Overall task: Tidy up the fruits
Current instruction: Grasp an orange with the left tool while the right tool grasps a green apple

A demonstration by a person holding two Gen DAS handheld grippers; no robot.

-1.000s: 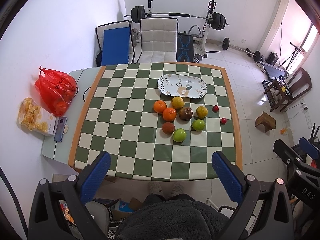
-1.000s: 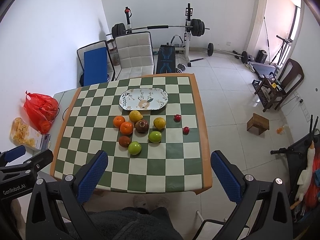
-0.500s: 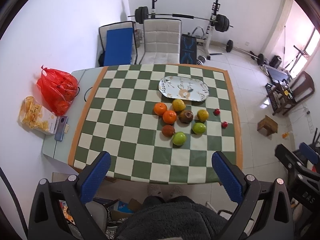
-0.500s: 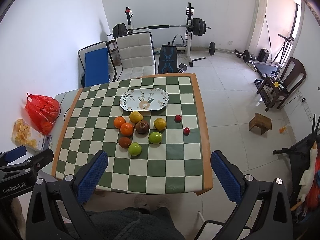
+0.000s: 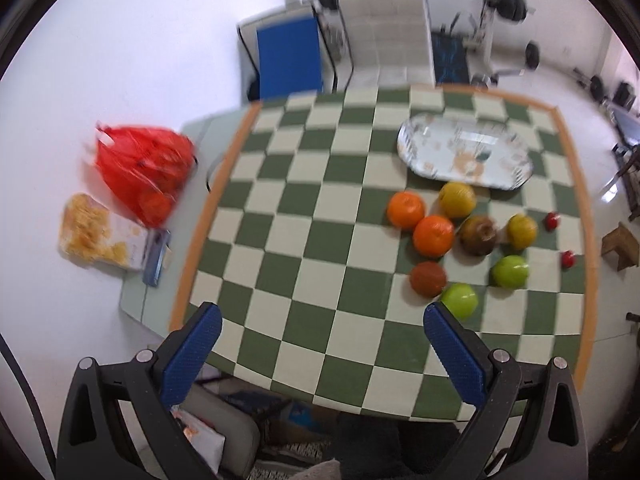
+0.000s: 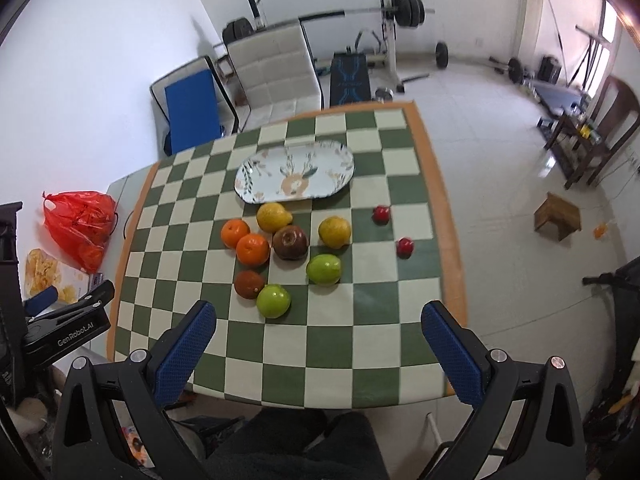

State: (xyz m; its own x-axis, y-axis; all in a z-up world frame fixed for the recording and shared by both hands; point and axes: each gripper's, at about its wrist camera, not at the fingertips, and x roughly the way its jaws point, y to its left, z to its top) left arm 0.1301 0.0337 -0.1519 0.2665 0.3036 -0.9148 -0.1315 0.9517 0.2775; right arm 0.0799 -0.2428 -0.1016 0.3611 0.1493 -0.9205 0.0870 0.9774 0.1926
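Note:
Several fruits lie loose on the green-and-white checked table (image 6: pixel 320 344): two oranges (image 6: pixel 252 249), two yellow fruits (image 6: pixel 334 232), two green apples (image 6: pixel 273 300), a dark brown fruit (image 6: pixel 290 242), a reddish-brown one (image 6: pixel 249 284) and two small red ones (image 6: pixel 405 246). An empty oval patterned plate (image 6: pixel 294 176) lies just behind them. The fruits (image 5: pixel 433 235) and plate (image 5: pixel 464 152) also show in the blurred left wrist view. My left gripper (image 5: pixel 322 350) and my right gripper (image 6: pixel 318 346) are both open and empty, held above the table's near edge.
A red plastic bag (image 6: pixel 80 224), a snack box (image 6: pixel 48 276) and a phone (image 5: pixel 155 257) lie on a side surface left of the table. Two chairs (image 6: pixel 276 72) stand behind it. Gym gear stands at the back, a small wooden stool (image 6: pixel 558 216) on the floor at right.
Both grippers have moved forward and down toward the table, so the fruits look larger. The left view has swung left and is blurred by motion. No fruit has moved.

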